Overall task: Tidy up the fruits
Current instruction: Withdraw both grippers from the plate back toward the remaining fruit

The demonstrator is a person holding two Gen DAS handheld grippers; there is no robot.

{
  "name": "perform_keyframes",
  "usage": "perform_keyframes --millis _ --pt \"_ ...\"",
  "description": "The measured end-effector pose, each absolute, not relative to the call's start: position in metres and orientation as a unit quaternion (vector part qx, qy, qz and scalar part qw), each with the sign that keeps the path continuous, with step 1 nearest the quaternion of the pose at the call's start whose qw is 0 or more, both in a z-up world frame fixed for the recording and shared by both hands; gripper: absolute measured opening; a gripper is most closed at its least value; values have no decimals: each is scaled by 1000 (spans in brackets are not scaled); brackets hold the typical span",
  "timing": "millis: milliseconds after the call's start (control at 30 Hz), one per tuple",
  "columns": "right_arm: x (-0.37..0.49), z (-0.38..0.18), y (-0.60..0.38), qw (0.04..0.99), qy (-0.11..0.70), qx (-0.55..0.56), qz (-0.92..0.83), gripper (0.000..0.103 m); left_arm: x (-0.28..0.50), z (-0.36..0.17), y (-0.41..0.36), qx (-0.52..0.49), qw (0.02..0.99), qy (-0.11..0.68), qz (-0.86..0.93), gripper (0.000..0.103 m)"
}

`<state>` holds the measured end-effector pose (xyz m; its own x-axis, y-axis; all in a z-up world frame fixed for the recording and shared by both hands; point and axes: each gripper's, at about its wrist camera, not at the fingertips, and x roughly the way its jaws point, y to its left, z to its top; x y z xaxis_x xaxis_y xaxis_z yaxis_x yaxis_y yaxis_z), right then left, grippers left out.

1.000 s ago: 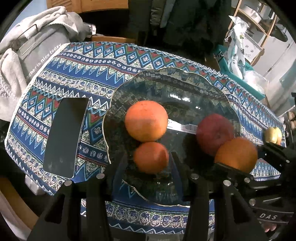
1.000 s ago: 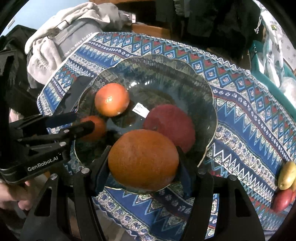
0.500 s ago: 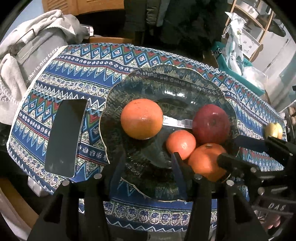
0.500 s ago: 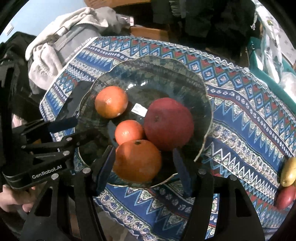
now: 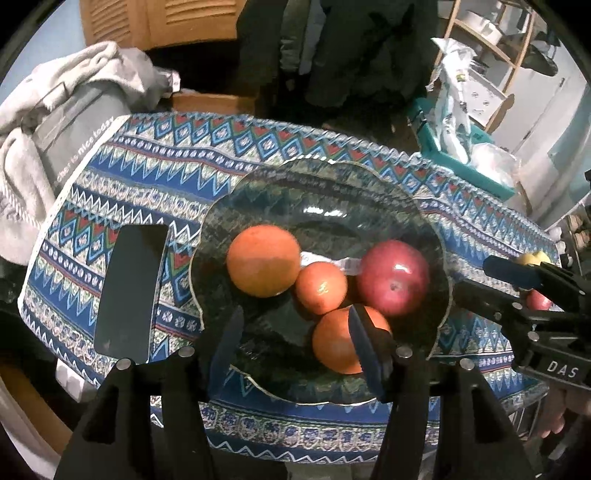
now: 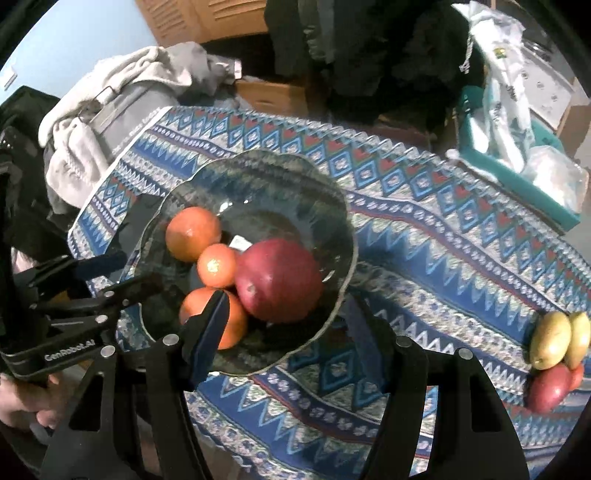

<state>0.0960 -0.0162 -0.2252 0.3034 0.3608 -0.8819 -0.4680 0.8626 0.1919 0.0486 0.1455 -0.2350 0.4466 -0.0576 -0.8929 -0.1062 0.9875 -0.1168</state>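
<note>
Now that both spread hand-held grippers have let go, four fruits share the bowl.

A lived-in home, by the look of it. The surface wears a patterned blue cloth, with a glass fruit bowl on it. Pale towels and grey clothing are heaped at the far left, dark coats hang behind, a louvred wooden door stands far back, and a wooden shelf rack fills the far right.
</note>
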Motion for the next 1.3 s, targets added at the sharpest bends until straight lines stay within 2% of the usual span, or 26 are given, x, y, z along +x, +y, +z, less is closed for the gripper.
perform_keyframes --millis 533,633,1300 --pt "87 -177 -62 850 478 -68 209 67 49 -194 92 -24 872 488 -16 70" --pt "86 -172 -75 856 473 -64 196 70 50 -190 82 -19 874 485 -21 73" --pt "77 -162 -173 880 460 -55 109 72 58 -173 9 1 874 480 -74 73"
